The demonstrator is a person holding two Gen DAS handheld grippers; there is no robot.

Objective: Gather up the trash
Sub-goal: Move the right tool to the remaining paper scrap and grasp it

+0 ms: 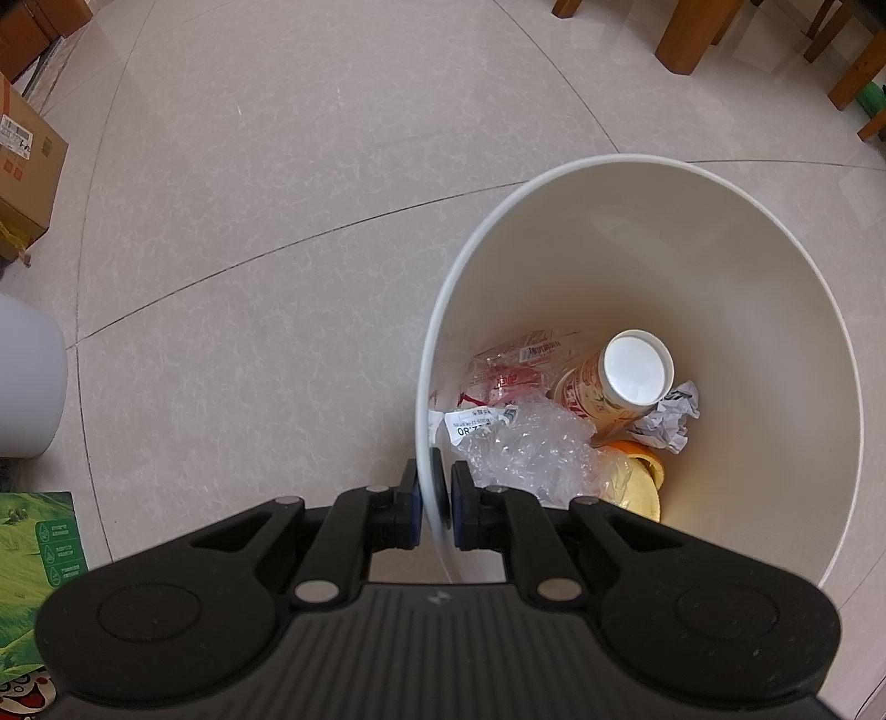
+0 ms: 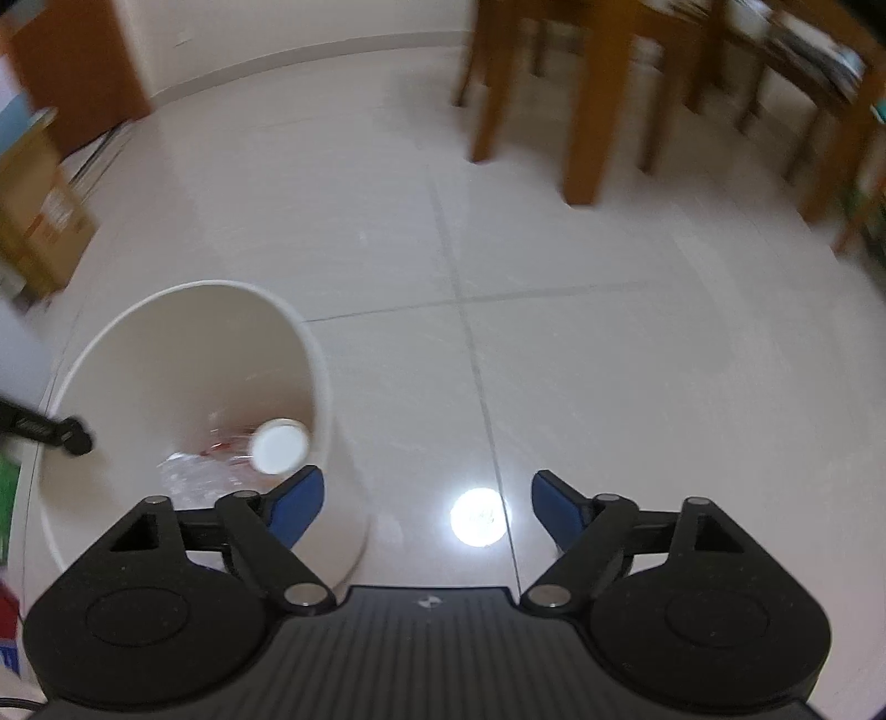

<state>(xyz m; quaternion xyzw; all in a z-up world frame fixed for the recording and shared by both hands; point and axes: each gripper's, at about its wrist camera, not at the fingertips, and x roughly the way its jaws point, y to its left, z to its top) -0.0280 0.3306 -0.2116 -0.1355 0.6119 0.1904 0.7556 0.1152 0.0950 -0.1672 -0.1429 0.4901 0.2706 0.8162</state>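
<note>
Left wrist view: the left gripper (image 1: 434,498) is clamped on the near rim of a round white plastic waste bin (image 1: 720,232), one blue pad outside the wall, one inside. The bin stands on a pale grey tiled floor (image 1: 277,194).

Inside the bin, at the bottom: a cylindrical beige paper can with a white cap (image 1: 614,382), leaning with the cap up; crumpled clear plastic film (image 1: 531,448) nearest the clamped rim; a flattened clear wrapper with red print (image 1: 515,368); a ball of crumpled white paper (image 1: 673,418) against the can; a yellow-orange peel (image 1: 645,476) under the film's edge.

Right wrist view, motion-blurred: the right gripper (image 2: 426,507) has its jaws spread wide with nothing between them, only bare floor and a lamp's reflection. Its left blue pad overlaps the bin's right wall. Bin sits lower left in this view.

Surroundings: brown cardboard box (image 1: 27,166) at left, wooden furniture legs (image 1: 692,33) at top right.
</note>
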